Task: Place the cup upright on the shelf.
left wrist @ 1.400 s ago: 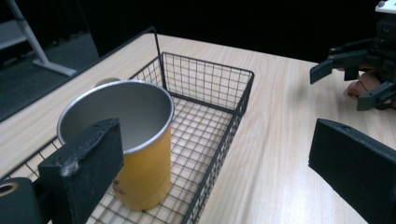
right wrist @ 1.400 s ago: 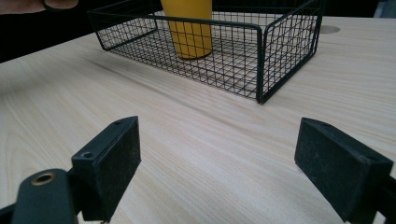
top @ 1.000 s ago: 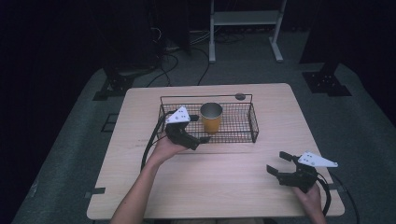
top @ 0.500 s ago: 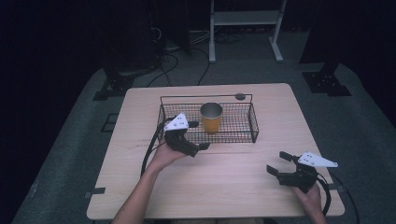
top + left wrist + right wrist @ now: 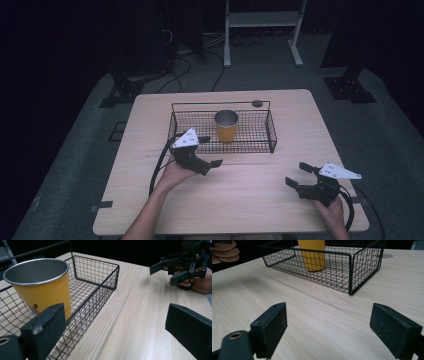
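The table [image 5: 260, 200] was a pale wood-grain slab, with a small dark round fitting [image 5: 257, 103] near its far edge. A basket [image 5: 270, 131] of black wire mesh stood on the far half of the table, long side facing the person.

The cup [image 5: 226, 125] stood upright inside the basket, near the middle of its length. It had a yellow outer wall and a bare metal interior and rim. In the left tool view the cup [image 5: 40, 285] sat close behind the near mesh wall.

The left tool [image 5: 206, 165] hovered just outside the near wall of the basket, towards its left end, jaws spread wide and holding nothing. The right tool [image 5: 297, 176] rested low over the near right part of the table, well apart from the basket, jaws also wide and empty.

Handling judgement: the cup appeared to be thin-walled metal, so it was likely light, rigid and not fragile. Its smooth painted wall may slip under a weak grip. Its taper, wider at the rim, favours a grip across the upper wall just below the rim, or one jaw inside and one outside the rim. Because the mesh walls enclosed the lower body, approach from above was the practical route. The basket itself appeared stiff and light enough to shift if bumped.
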